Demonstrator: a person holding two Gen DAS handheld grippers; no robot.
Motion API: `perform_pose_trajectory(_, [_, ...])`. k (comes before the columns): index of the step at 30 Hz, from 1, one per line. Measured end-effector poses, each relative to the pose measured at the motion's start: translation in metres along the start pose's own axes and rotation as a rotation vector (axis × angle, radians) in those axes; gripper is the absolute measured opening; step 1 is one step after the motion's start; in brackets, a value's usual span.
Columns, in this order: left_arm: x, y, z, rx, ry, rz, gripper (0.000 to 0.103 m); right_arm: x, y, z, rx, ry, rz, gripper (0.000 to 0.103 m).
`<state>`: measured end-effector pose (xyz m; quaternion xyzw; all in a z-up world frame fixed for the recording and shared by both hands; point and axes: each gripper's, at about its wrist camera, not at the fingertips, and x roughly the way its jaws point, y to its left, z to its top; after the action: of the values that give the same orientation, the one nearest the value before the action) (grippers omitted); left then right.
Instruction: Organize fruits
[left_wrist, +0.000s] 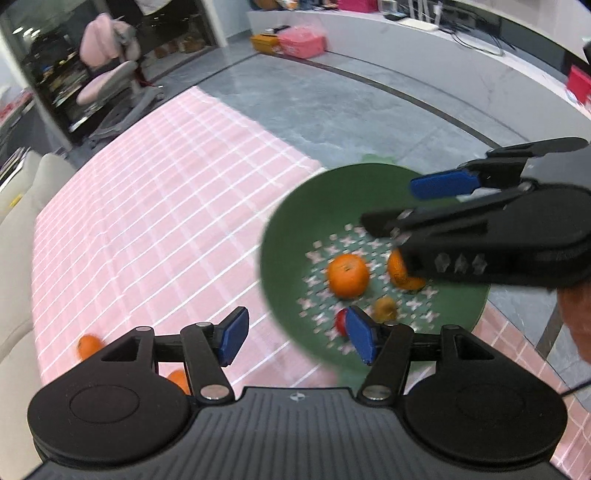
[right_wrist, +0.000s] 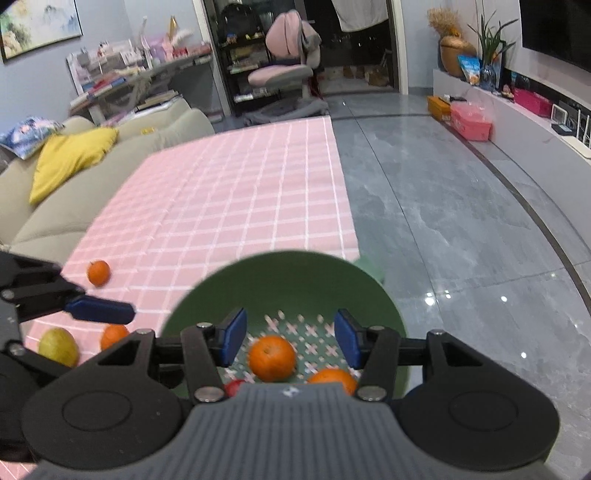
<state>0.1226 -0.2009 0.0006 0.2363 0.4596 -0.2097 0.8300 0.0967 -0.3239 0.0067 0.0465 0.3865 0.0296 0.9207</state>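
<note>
A green perforated basket sits at the right edge of the pink checked cloth. It holds two oranges, a red fruit and a small brownish fruit. My left gripper hangs open above the basket's near rim, with nothing between its pads. My right gripper is open too, above the basket; the orange lies below its gap, untouched. In the left wrist view the right gripper partly hides the second orange. On the cloth lie loose oranges and a yellow-green pear.
A beige sofa with a yellow cushion runs along the cloth's left side. Grey tiled floor lies to the right, with pink and orange boxes by a low white bench. A pink chair stands at the back.
</note>
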Motion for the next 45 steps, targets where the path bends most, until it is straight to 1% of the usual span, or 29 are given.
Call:
perform_pose_trajectory(3, [-0.015,0.021,-0.018,-0.051,-0.009,0.025,0.071,-0.007,0.012,0.002,-0.029,-0.036,0.003,0.051])
perform_pose_trajectory(6, [-0.033,0.046,-0.042,-0.128,-0.007,0.046,0.071,-0.012,0.023,0.003,-0.040,-0.057,0.020,0.051])
perform_pose_trajectory(9, [-0.052,0.069,-0.068,-0.199,-0.015,0.082,0.072,-0.015,0.036,0.002,-0.060,-0.066,0.036,0.051])
perform_pose_trajectory(13, [-0.070,0.093,-0.102,-0.268,-0.012,0.108,0.072,-0.016,0.056,-0.004,-0.102,-0.064,0.052,0.051])
perform_pose_trajectory(17, [-0.078,0.109,-0.131,-0.323,-0.005,0.124,0.072,-0.015,0.078,-0.011,-0.154,-0.064,0.067,0.051])
perform_pose_trajectory(19, [-0.080,0.115,-0.146,-0.356,-0.002,0.119,0.072,-0.014,0.089,-0.015,-0.178,-0.061,0.078,0.051])
perform_pose_trajectory(24, [-0.074,0.128,-0.176,-0.403,0.006,0.116,0.072,-0.014,0.119,-0.024,-0.242,-0.063,0.100,0.051])
perform_pose_trajectory(28, [-0.065,0.137,-0.190,-0.448,-0.003,0.108,0.072,-0.013,0.142,-0.035,-0.327,-0.060,0.117,0.051])
perform_pose_trajectory(31, [-0.059,0.143,-0.197,-0.490,-0.010,0.094,0.072,-0.008,0.155,-0.045,-0.370,-0.036,0.131,0.051])
perform_pose_trajectory(35, [-0.050,0.148,-0.203,-0.514,-0.018,0.088,0.072,0.001,0.169,-0.057,-0.426,-0.009,0.134,0.051])
perform_pose_trajectory(38, [-0.046,0.157,-0.206,-0.572,-0.026,0.077,0.072,0.009,0.175,-0.064,-0.442,0.018,0.134,0.051])
perform_pose_trajectory(41, [-0.045,0.165,-0.206,-0.640,-0.062,0.057,0.073,0.015,0.182,-0.069,-0.453,0.034,0.143,0.051])
perform_pose_trajectory(43, [-0.041,0.167,-0.203,-0.652,-0.065,0.056,0.073,0.018,0.186,-0.074,-0.473,0.045,0.145,0.051])
perform_pose_trajectory(45, [-0.037,0.166,-0.198,-0.641,-0.062,0.065,0.073,0.022,0.188,-0.078,-0.482,0.062,0.147,0.051])
